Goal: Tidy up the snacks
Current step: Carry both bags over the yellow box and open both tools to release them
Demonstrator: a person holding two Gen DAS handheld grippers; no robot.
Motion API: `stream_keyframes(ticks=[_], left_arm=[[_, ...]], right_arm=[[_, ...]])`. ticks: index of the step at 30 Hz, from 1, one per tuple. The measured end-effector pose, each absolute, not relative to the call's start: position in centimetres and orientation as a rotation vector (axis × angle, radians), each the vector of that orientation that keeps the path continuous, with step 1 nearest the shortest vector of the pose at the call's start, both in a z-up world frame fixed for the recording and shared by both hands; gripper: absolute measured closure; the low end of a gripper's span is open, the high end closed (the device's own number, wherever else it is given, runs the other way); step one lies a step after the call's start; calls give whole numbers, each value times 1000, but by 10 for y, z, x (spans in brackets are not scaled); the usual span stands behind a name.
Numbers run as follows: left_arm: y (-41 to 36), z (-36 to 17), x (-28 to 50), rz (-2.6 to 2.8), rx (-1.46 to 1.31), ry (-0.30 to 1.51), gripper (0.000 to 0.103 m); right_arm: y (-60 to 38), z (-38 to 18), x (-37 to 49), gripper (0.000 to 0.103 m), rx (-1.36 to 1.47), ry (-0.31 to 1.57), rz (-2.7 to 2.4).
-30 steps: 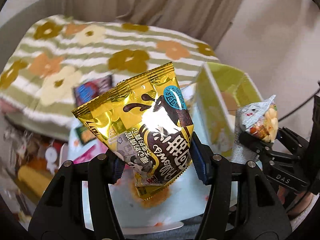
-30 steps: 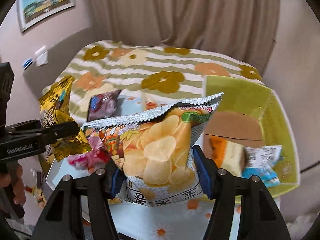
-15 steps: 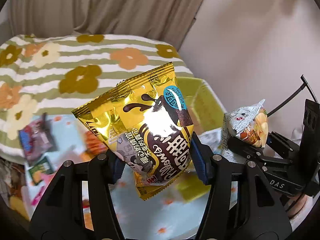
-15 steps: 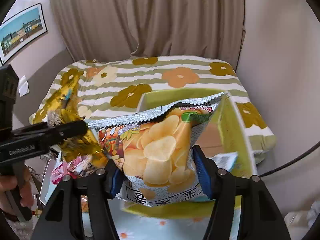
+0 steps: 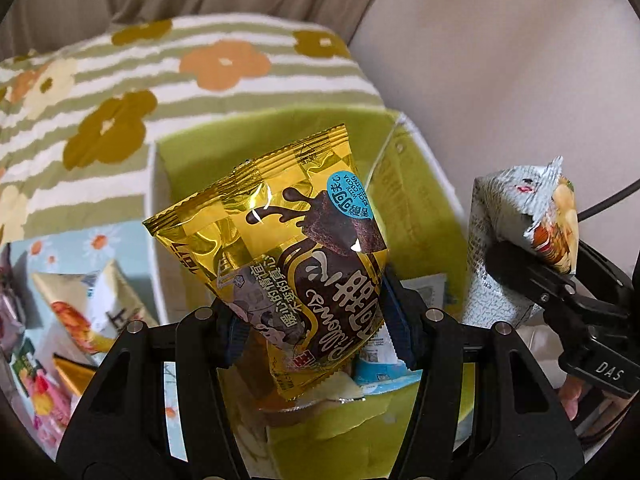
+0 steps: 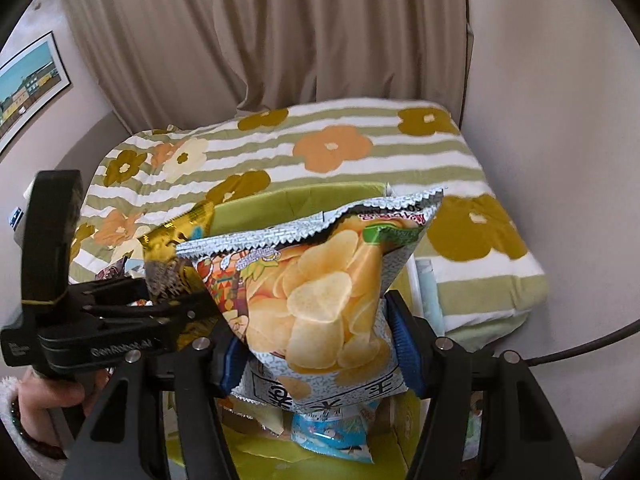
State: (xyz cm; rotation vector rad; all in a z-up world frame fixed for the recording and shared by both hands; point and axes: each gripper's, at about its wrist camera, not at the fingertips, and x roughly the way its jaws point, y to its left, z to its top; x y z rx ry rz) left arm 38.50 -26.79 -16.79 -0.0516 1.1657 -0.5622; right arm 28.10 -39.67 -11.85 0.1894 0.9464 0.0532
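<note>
Here the left gripper (image 5: 316, 332) has its jaws closed partway on the lower end of a gold chocolate snack packet (image 5: 276, 248), the blue pads pressing both side edges. The packet stands with its long axis upright, leaning a little to the left, its crimped top seam pointing up and away from the jaws and its print upside down. Beside it, the right gripper (image 6: 320, 344) pinches a silver bag of potato chips (image 6: 320, 292) the same way, by its bottom end; that bag too stands on end, its zigzag top edge uppermost and tipped slightly to the right. Both packets hang over a lime-green box (image 5: 420, 184), where a blue-and-white packet (image 6: 332, 436) and others already lie. To the left of the box, a few loose snacks (image 5: 84, 312) rest on a pale blue daisy-print counter (image 5: 104, 240). Beyond is a bed (image 6: 360, 152) under a green-striped flowered cover, then beige curtains (image 6: 280, 32).
</note>
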Motion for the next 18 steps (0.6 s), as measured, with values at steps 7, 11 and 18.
stream_keyframes(ticks=[7, 11, 18], left_arm=[[-276, -189, 401, -567, 33, 1245, 38], [-274, -193, 407, -520, 100, 1242, 0], [-246, -177, 386, -492, 144, 1170, 0]], right_arm=[[-403, -132, 292, 45, 236, 982, 40], [-406, -135, 296, 45, 251, 990, 27], [-399, -142, 298, 45, 232, 1019, 19]])
